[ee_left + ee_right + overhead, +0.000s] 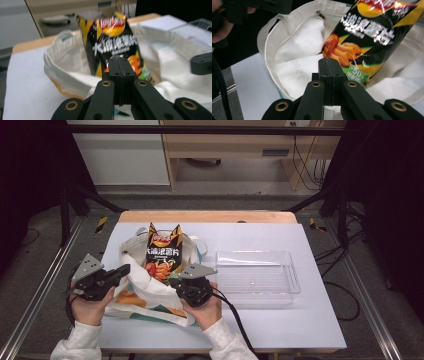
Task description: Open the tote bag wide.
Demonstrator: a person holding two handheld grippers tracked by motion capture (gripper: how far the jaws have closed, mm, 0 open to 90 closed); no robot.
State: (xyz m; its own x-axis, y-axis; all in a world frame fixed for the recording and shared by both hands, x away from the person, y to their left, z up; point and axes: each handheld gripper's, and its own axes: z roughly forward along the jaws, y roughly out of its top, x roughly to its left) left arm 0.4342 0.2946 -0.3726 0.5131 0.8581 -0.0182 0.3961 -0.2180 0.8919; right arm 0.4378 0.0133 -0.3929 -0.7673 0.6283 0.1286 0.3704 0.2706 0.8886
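Inside the cream canvas tote bag [145,285], near the middle of the white table [300,330], a black and orange crisp packet [162,252] is standing upright, its lower end hidden by the bag's cloth. Beside the bag's left edge the left gripper [122,270] is pointing at its rim, jaws pressed together; whether they are pinching cloth is hard to make out. At the bag's right edge the right gripper [173,281] is resting, jaws likewise pressed together. The packet is carrying white Chinese lettering, blurred, and the right gripper view is showing a "50" [357,71]. Right of the bag a clear plastic tray [257,277] is sitting.
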